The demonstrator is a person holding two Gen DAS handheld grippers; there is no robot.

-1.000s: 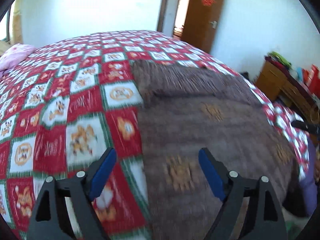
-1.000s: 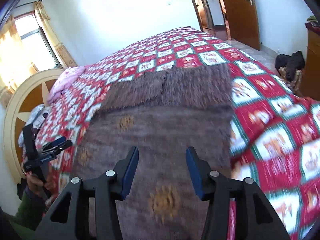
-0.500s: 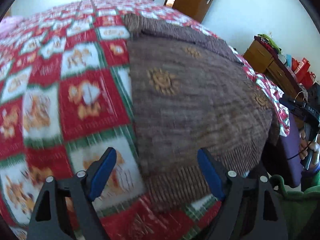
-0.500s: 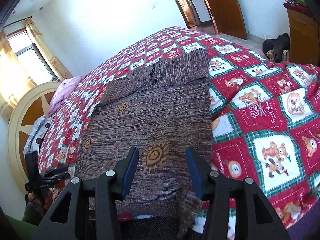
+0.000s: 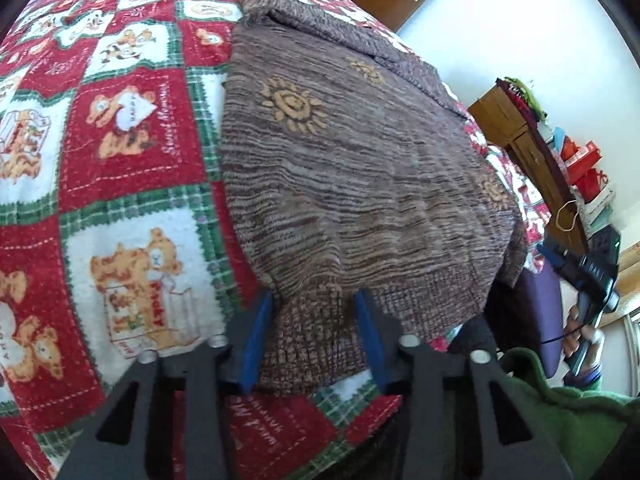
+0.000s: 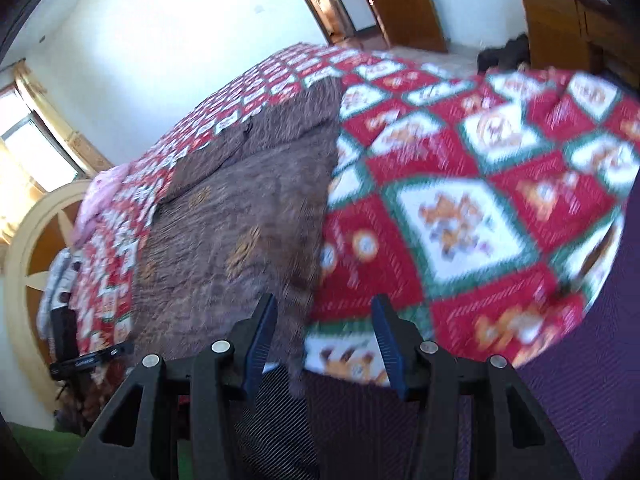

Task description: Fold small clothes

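A brown knit sweater [image 5: 360, 168] with orange sun patterns lies flat on a red, white and green patchwork bedspread [image 5: 128, 140]. My left gripper [image 5: 316, 332] has its jaws around the near left corner of the sweater's ribbed hem, the fabric bunched between the blue pads. In the right wrist view the sweater [image 6: 240, 208] lies left of centre. My right gripper [image 6: 324, 340] is open at the sweater's near right hem corner, at the bed's edge. The view is blurred.
A wooden cabinet [image 5: 520, 132] with red boxes stands to the right of the bed. A brown door [image 6: 400, 0] is at the far wall. A round headboard [image 6: 36, 248] and a pink pillow [image 6: 100, 196] are at the left. My green sleeve [image 5: 560, 420] is at the lower right.
Both grippers have drawn back to the near hem of the sweater. The left jaws have narrowed around the hem corner. The right gripper has shifted right to the other corner.
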